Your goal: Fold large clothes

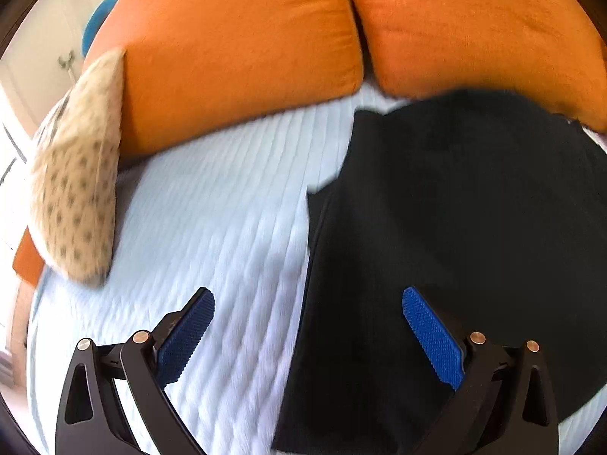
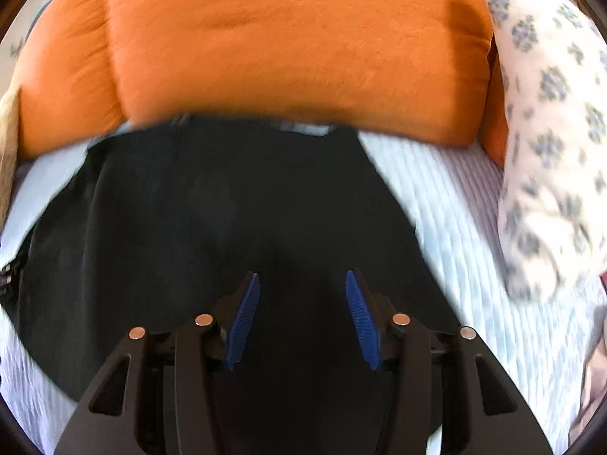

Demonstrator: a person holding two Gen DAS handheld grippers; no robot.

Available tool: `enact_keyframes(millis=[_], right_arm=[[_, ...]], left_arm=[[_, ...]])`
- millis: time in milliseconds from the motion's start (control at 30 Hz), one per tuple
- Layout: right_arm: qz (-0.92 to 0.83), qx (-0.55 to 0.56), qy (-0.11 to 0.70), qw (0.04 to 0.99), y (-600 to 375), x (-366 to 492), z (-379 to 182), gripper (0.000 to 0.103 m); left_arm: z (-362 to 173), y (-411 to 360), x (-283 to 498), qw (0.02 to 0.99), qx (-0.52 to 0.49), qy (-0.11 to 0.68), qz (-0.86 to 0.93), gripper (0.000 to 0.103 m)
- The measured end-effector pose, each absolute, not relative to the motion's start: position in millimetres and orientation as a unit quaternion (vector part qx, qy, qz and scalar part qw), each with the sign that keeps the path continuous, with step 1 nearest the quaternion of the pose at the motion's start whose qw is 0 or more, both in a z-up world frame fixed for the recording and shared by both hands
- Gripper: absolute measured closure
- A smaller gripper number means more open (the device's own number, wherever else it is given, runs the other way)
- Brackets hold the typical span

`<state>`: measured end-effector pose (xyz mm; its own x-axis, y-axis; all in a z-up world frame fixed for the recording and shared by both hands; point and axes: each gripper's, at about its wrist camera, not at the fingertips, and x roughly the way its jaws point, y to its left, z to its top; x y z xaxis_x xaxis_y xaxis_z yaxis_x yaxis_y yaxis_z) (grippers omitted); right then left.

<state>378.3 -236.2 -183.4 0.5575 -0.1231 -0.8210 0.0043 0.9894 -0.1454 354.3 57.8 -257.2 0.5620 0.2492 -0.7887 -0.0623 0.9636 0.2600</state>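
Black garment [image 1: 455,208] lies spread on the pale blue ribbed bed cover [image 1: 212,204], in front of two orange cushions [image 1: 242,49]. Same garment fills the middle of the right wrist view [image 2: 212,204], its far edge touching or tucked just under the orange cushion [image 2: 288,45] there; can't tell which, blur.

Step in hand, as I read it: repositioning between grabs. Nothing is held. Left tool [image 1: 308,299] has its jaws wide apart and empty; it hangs over the garment's left edge, one blue pad over the bed cover, the other over black cloth. Right tool [image 2: 302,280] has its jaws partly apart, also empty, hanging over the middle of the garment. Whether either pad touches the cloth can't be told.

Garment layout: long axis runs roughly from the near edge of the bed toward the cushions. It looks narrower at the far end and wider toward the cameras. There is a stepped notch on its left edge in the left view, maybe a folded-in part or a sleeve, too dark to say. Type of garment not clear.

Next move likely calls for: each tool dropping to an edge or corner, pinching a single layer, then lifting and carrying it across or along the long axis to make a fold.

Spotted tan pillow [image 1: 76,182] sits left, floral pillow [image 2: 550,151] right, both well clear of the garment.
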Motion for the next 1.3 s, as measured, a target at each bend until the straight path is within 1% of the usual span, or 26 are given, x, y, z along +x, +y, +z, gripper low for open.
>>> enact_keyframes(millis=[100, 200, 267, 400, 467, 500, 567, 667, 767, 833, 967, 1167, 1267, 1300], right_arm=[[-0.03, -0.077, 0.481, 0.873, -215, 352, -199, 0.055], [-0.032, -0.069, 0.504, 0.86, -208, 346, -218, 0.055], [-0.037, -0.066, 0.502, 0.862, -207, 346, -224, 0.055], [-0.043, -0.051, 0.514, 0.855, -207, 349, -220, 0.054], [-0.031, -0.042, 0.508, 0.86, -206, 344, -210, 0.055], [-0.024, -0.05, 0.5, 0.864, -200, 339, -202, 0.055], [-0.011, -0.07, 0.488, 0.87, -187, 327, -191, 0.055], [0.009, -0.083, 0.497, 0.864, -174, 320, -194, 0.055], [0.011, -0.085, 0.519, 0.851, -174, 321, -211, 0.055], [0.012, -0.076, 0.524, 0.848, -178, 322, -214, 0.055], [-0.01, -0.082, 0.5, 0.862, -189, 317, -195, 0.055], [-0.084, -0.059, 0.503, 0.858, -255, 317, -185, 0.055], [-0.081, -0.043, 0.534, 0.84, -270, 319, -199, 0.055], [-0.083, -0.046, 0.533, 0.841, -268, 318, -198, 0.055]], left_arm=[[-269, 67, 348, 0.874, 0.076, 0.47, 0.097, 0.002], [-282, 71, 354, 0.865, 0.053, 0.49, 0.095, 0.002], [-284, 71, 353, 0.863, 0.042, 0.496, 0.092, 0.002], [-272, 69, 354, 0.856, 0.058, 0.503, 0.1, 0.002], [-255, 66, 344, 0.867, 0.054, 0.484, 0.106, 0.002], [-244, 61, 336, 0.878, 0.05, 0.466, 0.1, 0.002], [-236, 45, 327, 0.885, 0.061, 0.455, 0.08, 0.002], [-246, 18, 321, 0.88, 0.102, 0.46, 0.059, 0.002], [-269, 9, 325, 0.865, 0.108, 0.487, 0.056, 0.002], [-272, 13, 324, 0.867, 0.094, 0.487, 0.057, 0.002], [-259, 26, 316, 0.874, 0.076, 0.474, 0.073, 0.002], [-248, 71, 301, 0.875, 0.058, 0.462, 0.131, 0.002], [-246, 94, 298, 0.871, 0.014, 0.479, 0.111, 0.002], [-246, 104, 298, 0.867, -0.011, 0.488, 0.1, 0.002]])
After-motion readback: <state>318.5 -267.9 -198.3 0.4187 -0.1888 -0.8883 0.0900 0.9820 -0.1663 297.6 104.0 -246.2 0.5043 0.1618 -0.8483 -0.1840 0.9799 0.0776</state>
